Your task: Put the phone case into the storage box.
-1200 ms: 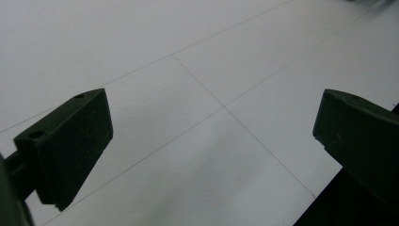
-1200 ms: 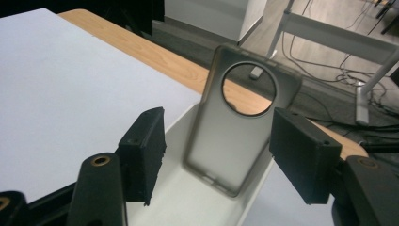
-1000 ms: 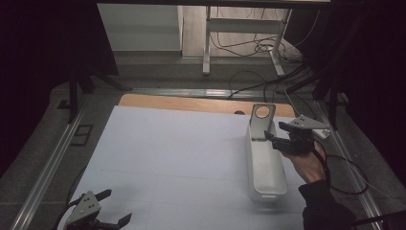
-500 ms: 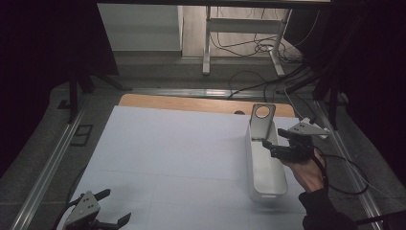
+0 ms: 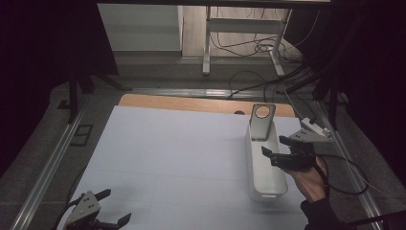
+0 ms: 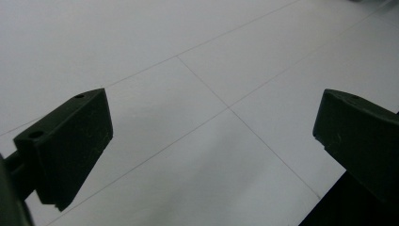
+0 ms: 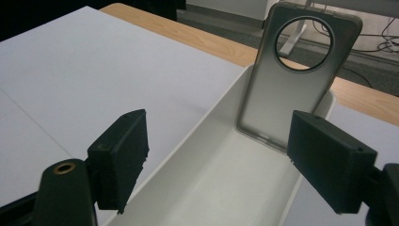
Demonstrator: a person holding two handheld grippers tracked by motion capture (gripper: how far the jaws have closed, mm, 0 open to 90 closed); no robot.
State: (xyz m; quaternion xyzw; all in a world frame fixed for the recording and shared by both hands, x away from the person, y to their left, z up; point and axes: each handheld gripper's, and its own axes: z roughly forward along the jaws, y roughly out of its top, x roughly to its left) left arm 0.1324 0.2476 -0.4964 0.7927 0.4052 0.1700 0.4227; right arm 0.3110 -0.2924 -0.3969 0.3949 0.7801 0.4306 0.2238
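Note:
A long white tray (image 5: pixel 265 172) lies on the right side of the white table top (image 5: pixel 182 153). A grey phone case (image 5: pixel 262 120) with a round camera hole stands tilted against the tray's far end wall, seen close in the right gripper view as the phone case (image 7: pixel 291 94) inside the tray (image 7: pixel 221 188). My right gripper (image 5: pixel 274 146) hovers over the tray's right rim, short of the case. Its jaws have just been opening and nothing is gripped between them (image 7: pixel 221 155). My left gripper (image 5: pixel 116 206) rests at the near left, open over bare table (image 6: pixel 211 127).
A strip of wooden table edge (image 5: pixel 191 103) runs along the far side of the white sheet. Metal rails (image 5: pixel 48 167) flank the table. Cables (image 5: pixel 258 48) and a stand's legs lie on the floor beyond. A cable trails from the right gripper across the right rail.
The right gripper has drawn back from the phone case toward the near side, and its jaws stand wider apart. The case stays leaning in the tray. The left gripper has not moved.

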